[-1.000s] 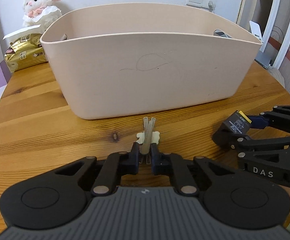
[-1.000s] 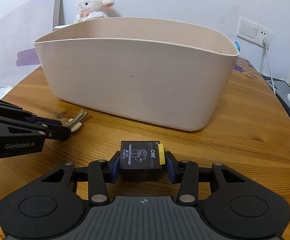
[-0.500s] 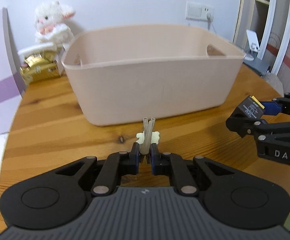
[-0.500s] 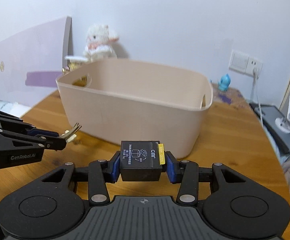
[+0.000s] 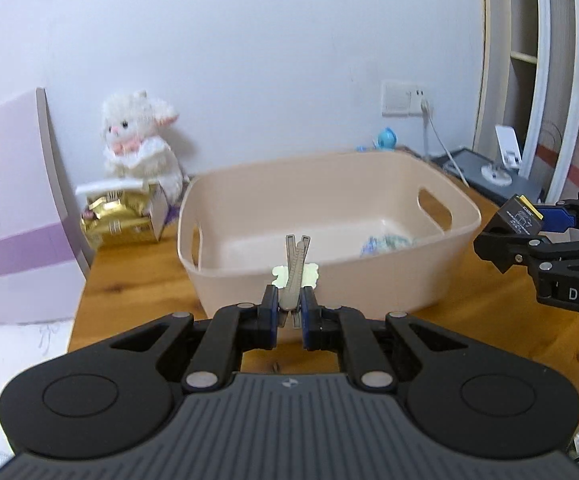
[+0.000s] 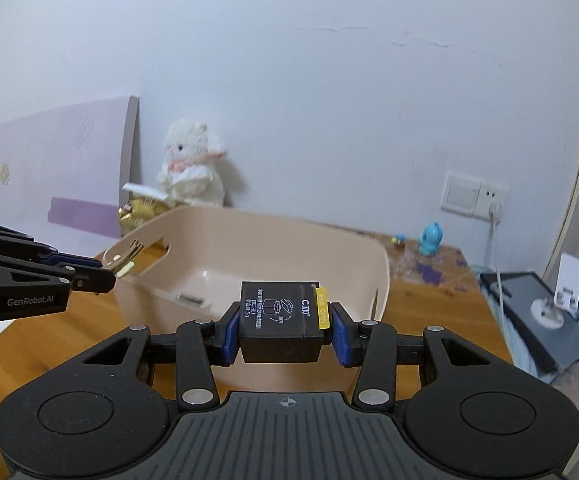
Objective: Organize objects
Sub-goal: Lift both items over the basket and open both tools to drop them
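A beige plastic bin [image 5: 329, 280] stands on the wooden table; it also shows in the right wrist view [image 6: 273, 248]. My left gripper [image 5: 289, 310] is shut on a grey hair clip with a pale flower [image 5: 295, 270], held above the bin's near rim. My right gripper [image 6: 281, 332] is shut on a small black box with a yellow tab [image 6: 279, 326], raised in front of the bin. Each gripper shows in the other's view: the right one [image 5: 529, 236], the left one [image 6: 101, 276]. A bluish crumpled item [image 5: 385, 242] lies inside the bin.
A white plush lamb [image 5: 137, 144] and a gold packet [image 5: 117, 216] sit behind the bin at the left. A purple-and-white board [image 5: 13, 208] leans at the far left. A blue figurine [image 6: 429, 238], a wall socket with cable [image 6: 473, 200] and a grey device [image 6: 537, 312] are at the right.
Both grippers have risen from table level with their objects still held, so the bin's inside now shows from above.
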The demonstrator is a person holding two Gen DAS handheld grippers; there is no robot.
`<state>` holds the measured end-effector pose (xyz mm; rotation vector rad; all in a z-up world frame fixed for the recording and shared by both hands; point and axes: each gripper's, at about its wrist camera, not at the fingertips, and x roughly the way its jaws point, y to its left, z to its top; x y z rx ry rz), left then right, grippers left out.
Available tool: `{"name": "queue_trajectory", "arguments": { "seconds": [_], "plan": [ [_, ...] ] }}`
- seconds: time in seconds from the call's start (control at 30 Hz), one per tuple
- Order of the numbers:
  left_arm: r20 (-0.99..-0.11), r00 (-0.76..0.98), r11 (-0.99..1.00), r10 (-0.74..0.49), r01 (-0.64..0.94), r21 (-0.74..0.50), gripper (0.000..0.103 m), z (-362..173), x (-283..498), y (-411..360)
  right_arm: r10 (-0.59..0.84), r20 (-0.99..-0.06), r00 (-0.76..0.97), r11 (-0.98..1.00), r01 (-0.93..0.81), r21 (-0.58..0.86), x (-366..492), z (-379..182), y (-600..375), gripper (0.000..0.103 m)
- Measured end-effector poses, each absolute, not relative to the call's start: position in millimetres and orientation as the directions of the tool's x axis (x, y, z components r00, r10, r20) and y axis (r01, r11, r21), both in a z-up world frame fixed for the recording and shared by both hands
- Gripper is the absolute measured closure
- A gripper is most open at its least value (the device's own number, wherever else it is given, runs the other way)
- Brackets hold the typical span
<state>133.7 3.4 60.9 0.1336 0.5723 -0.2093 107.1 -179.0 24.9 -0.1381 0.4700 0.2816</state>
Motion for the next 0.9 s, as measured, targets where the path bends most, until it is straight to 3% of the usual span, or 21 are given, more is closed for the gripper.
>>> {"name": "queue_trajectory", "arguments": {
  "seconds": [0.27,0.83,0.9],
  "plan": [
    [-0.536,0.835,0.976,-0.123,0.198,0.085,0.091,71.4,179.4,-1.9,0.205,-0.458,0.865,0.960,-0.269,-0.078,157.7,27.8,-181.2,0.062],
    [-0.667,0.745,0.979,-0.005,0.138,0.147,0.090,15.3,266.7,-28.9,0.122,-0.638,0.760,0.957,-0.260,-0.127,235.6,-25.7,-174.8,0.062],
    [-0.680,0.733,0.978,-0.006,0.145,0.148,0.090,11.2,267.5,-30.2,0.117,-0.649,0.752,0.955,-0.265,-0.135,236.0,-29.0,-172.4,0.054]
  ]
}}
